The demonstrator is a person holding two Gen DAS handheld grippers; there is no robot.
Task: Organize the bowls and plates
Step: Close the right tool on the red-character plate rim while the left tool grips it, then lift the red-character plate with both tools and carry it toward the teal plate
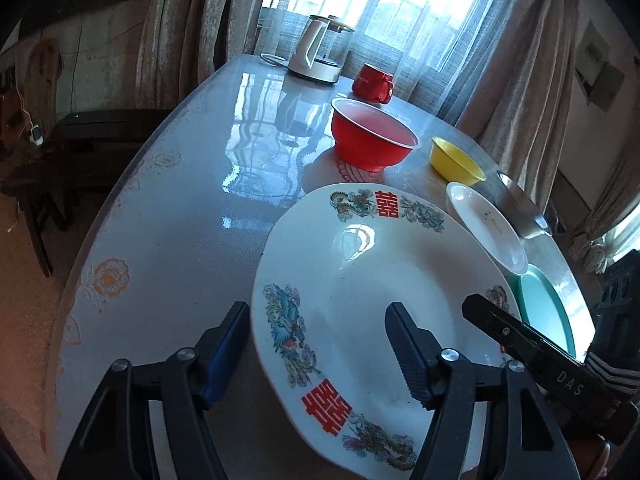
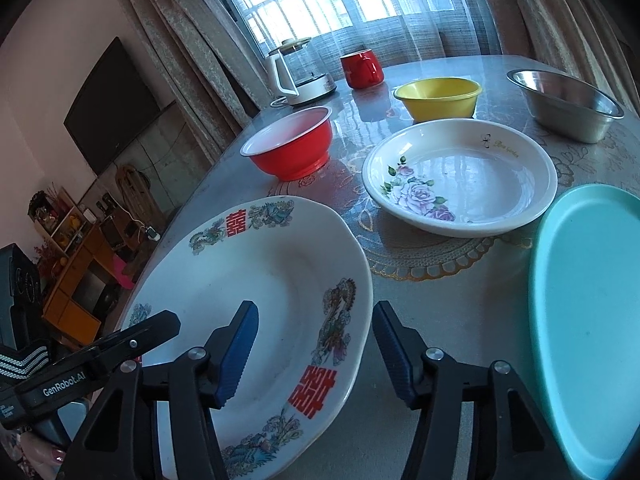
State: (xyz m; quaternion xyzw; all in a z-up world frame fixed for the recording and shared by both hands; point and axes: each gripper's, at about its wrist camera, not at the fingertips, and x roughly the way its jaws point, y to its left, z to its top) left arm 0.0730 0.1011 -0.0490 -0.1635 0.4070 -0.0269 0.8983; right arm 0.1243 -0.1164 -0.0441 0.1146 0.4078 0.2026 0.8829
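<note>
A large white plate with red characters and dragons (image 1: pixel 360 280) (image 2: pixel 272 280) lies near the table's front edge. My left gripper (image 1: pixel 320 356) is open and straddles the plate's left rim. My right gripper (image 2: pixel 316 356) is open and straddles its right rim. A white rose plate (image 2: pixel 460 176) (image 1: pixel 488 224), a teal plate (image 2: pixel 592 320) (image 1: pixel 544 312), a red bowl (image 1: pixel 372 136) (image 2: pixel 292 144), a yellow bowl (image 1: pixel 456 160) (image 2: pixel 440 96) and a steel bowl (image 2: pixel 568 104) (image 1: pixel 520 208) stand around it.
A white kettle (image 1: pixel 316 52) (image 2: pixel 296 76) and a red mug (image 1: pixel 372 84) (image 2: pixel 360 68) stand at the far edge by the curtained window. The glossy table (image 1: pixel 180 220) drops off to the left, with dark benches and a TV cabinet beyond.
</note>
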